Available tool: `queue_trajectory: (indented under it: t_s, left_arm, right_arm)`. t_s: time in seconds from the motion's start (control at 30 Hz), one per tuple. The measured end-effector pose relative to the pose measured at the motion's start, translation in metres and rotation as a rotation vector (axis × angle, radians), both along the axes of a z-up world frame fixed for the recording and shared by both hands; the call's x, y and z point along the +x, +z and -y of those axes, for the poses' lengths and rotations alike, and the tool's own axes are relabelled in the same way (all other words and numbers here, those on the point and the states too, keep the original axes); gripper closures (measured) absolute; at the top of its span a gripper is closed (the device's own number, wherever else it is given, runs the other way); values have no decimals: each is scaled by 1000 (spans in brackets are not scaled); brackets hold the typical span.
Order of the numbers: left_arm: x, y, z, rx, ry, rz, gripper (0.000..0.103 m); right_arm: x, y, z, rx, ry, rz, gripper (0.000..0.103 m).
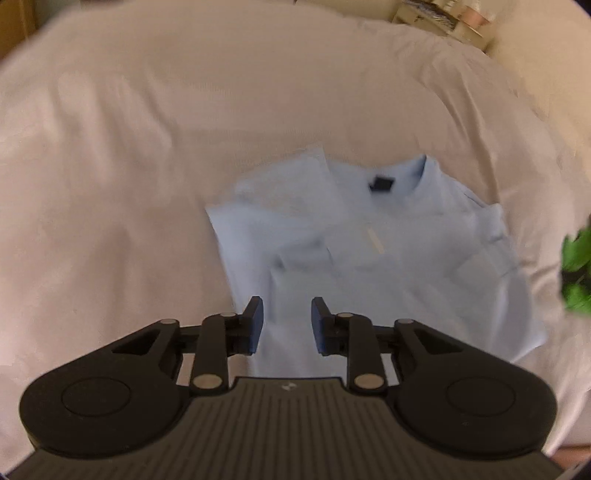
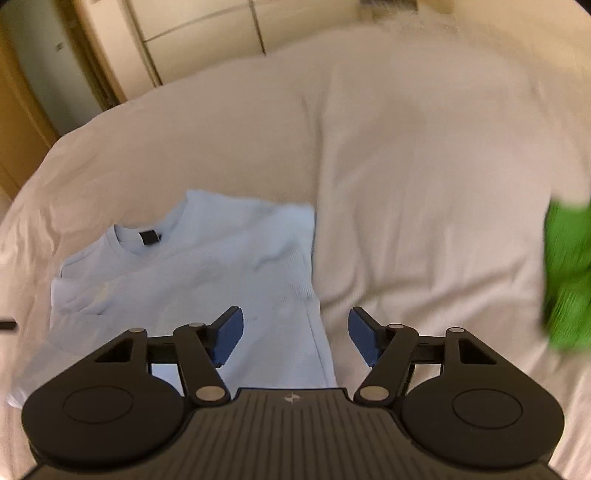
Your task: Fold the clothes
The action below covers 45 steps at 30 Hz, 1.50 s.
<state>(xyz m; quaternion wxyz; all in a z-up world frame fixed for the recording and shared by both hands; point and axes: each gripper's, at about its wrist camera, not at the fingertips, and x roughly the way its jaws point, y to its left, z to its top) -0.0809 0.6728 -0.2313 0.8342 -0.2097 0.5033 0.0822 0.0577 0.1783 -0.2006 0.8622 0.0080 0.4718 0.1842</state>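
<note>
A light blue T-shirt (image 1: 373,254) lies on the white bed sheet (image 1: 147,147), its sides folded in and a dark label at the collar. It also shows in the right wrist view (image 2: 207,280). My left gripper (image 1: 287,325) is open and empty, above the shirt's near left part. My right gripper (image 2: 295,336) is open and empty, above the shirt's right edge near its lower end. A green garment (image 2: 569,280) lies at the right on the sheet; it also shows in the left wrist view (image 1: 577,273).
The bed's white sheet (image 2: 424,166) stretches wide beyond the shirt. Cupboard doors (image 2: 207,33) and a wooden door frame (image 2: 22,122) stand behind the bed. Some clutter (image 1: 443,18) sits past the bed's far right corner.
</note>
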Motion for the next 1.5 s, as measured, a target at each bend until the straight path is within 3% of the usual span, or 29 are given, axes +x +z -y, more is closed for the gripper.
queue_trajectory:
  t_s: [0.13,0.2,0.33,0.47,0.5,0.57,0.6,0.77,0.87,0.93,1.2,1.4,1.5]
  left_arm:
    - [16,-25,-11,-97,45,-23,68]
    - [15,-37,-8,-99,57,-48,62]
    - [15,-58,-6,-128,93,-86,61]
    - [15,-62,1,-117,79,-83,74]
    - [15,-59,4,-102,71,-80,83]
    - [12,-53,5,-77,61,-65,96]
    - [9,-45,5,-66,64,-43,96]
    - [-8,11,0,-13,102,171,96]
    - [7,28,-12,45,145,258,96]
    - [29,28,-23,56,153,274,95]
    - [113,-23,-41,159,95,145,95]
    - [127,-59,-42,183,126,103,93]
    - [132,-81,-41,215,105,35,88]
  right_arm:
    - [11,-22,9,76,-23,-99,37]
    - [21,-32,4,90,-13,-117,37]
    - [49,-51,-4,79,37,-147,37]
    - [68,-75,-7,98,60,-196,37]
    - [70,-81,-9,108,71,-214,38]
    - [72,-87,-13,109,95,-233,74]
    - [70,-86,-15,98,109,-232,75]
    - [57,-26,-16,135,172,-74,80]
    - [70,0,-21,191,168,22,80]
    - [90,2,-31,199,170,49,80]
    - [152,-47,-81,115,186,16,80]
    - [165,-79,-92,93,143,-5,80]
    - [168,-98,-103,43,138,-32,80]
